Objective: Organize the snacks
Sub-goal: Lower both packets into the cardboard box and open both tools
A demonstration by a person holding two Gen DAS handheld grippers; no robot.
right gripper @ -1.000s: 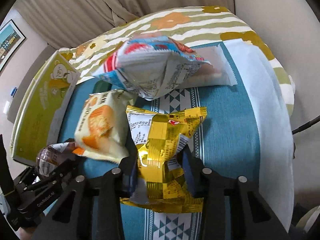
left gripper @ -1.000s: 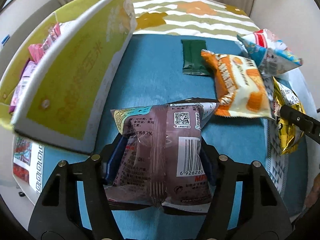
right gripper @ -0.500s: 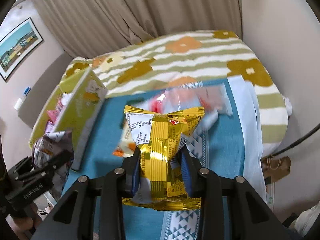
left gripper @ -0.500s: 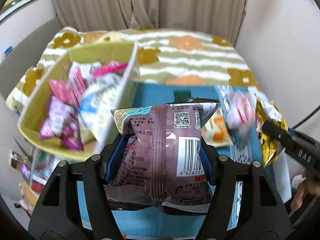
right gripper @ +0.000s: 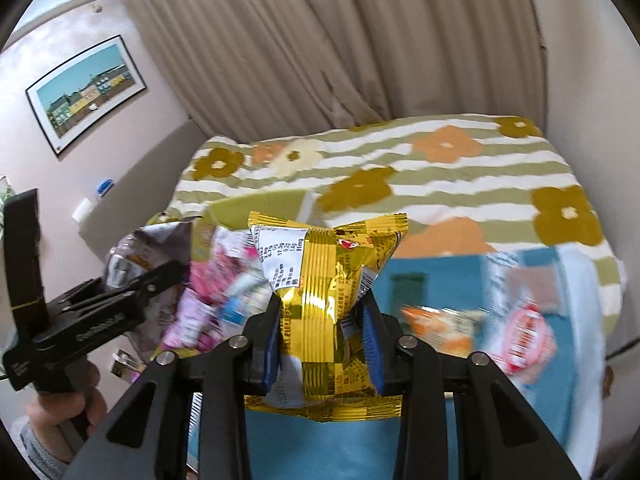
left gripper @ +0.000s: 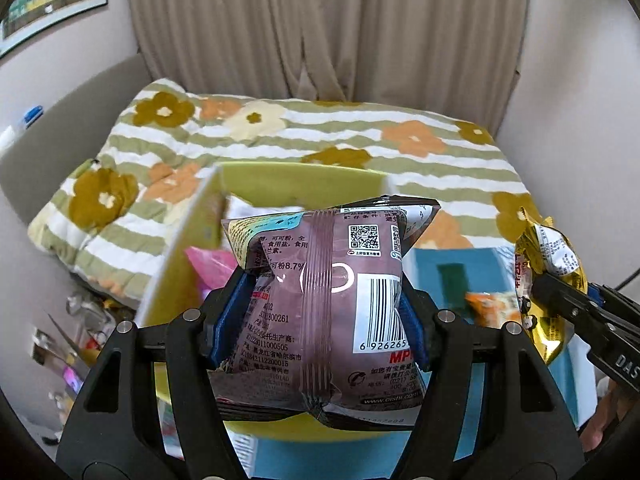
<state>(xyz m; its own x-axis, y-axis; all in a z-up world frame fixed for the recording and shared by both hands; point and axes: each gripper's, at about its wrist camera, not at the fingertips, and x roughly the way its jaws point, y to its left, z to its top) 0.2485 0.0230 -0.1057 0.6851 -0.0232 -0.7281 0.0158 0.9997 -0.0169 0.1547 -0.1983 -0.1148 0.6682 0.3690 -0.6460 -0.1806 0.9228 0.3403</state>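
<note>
My left gripper (left gripper: pixel 320 320) is shut on a brown snack packet (left gripper: pixel 324 312) with a barcode, held up over the yellow-green box (left gripper: pixel 304 184). The box holds several pink and white snack packs (right gripper: pixel 216 292). My right gripper (right gripper: pixel 324 340) is shut on a gold foil packet (right gripper: pixel 324 276), raised above the blue cloth (right gripper: pixel 440 276) just right of the box. Each gripper shows in the other's view: the right one with the gold packet (left gripper: pixel 548 276) at the right edge, the left gripper (right gripper: pixel 120 300) at the left, held by a hand.
On the blue cloth lie a dark green packet (right gripper: pixel 406 292), an orange packet (right gripper: pixel 436 328) and a red-and-white bag (right gripper: pixel 524 336). A striped flowered blanket (left gripper: pixel 320 140) lies behind, with curtains and walls beyond. Clutter sits on the floor at the left (left gripper: pixel 80 320).
Both grippers have risen with their packets and swung toward the box; the left one now hangs over it. The loose packets on the cloth have dropped lower and to the right in view.
</note>
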